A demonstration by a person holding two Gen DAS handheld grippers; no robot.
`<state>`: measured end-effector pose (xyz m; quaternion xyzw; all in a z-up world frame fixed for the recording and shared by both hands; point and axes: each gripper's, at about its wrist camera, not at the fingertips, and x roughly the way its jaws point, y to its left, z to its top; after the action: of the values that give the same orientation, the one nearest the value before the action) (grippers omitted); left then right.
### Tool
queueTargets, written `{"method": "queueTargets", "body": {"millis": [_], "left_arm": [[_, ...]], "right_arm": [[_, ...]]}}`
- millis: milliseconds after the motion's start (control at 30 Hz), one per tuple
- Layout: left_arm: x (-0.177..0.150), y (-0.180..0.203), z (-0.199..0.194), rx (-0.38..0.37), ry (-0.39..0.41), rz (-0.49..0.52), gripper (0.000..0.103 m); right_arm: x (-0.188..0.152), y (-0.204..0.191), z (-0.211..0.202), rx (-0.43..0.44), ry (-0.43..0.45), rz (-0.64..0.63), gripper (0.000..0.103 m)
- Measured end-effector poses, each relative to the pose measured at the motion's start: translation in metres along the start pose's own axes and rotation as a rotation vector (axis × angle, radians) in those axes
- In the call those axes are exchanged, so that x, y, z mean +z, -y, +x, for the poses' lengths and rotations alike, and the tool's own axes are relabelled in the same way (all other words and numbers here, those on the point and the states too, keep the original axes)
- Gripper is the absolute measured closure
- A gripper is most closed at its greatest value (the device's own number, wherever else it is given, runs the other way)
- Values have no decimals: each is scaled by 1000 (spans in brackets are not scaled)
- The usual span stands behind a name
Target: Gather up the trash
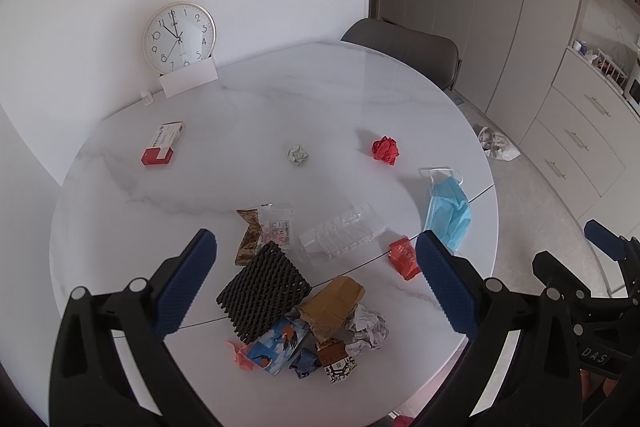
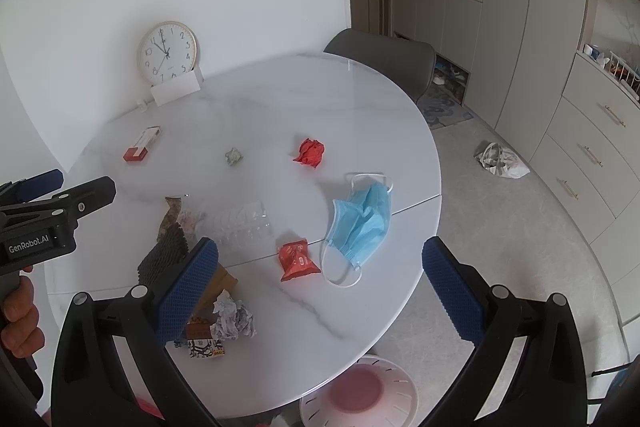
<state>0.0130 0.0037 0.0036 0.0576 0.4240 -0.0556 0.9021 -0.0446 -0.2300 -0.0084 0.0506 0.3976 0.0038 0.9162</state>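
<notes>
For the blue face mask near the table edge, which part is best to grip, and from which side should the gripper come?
Grip the blue face mask at its bunched, pleated middle, coming from above with the open right gripper. The body is crumpled and stands a little off the table, so it probably gives the fingers more to pinch than the thin ear loops lying flat.

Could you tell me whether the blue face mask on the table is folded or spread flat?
Folded: the blue face mask lies creased lengthwise and bunched, its ear loops loose on the table.
</notes>
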Motion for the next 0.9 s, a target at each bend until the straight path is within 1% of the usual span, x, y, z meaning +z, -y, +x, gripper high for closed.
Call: {"method": "queueTargets", "body": {"millis": [900], "left_arm": [[-1, -8, -1, -5, 0, -10, 8]], "right_arm": [[0, -7, -6, -6, -6, -9, 2]]}}
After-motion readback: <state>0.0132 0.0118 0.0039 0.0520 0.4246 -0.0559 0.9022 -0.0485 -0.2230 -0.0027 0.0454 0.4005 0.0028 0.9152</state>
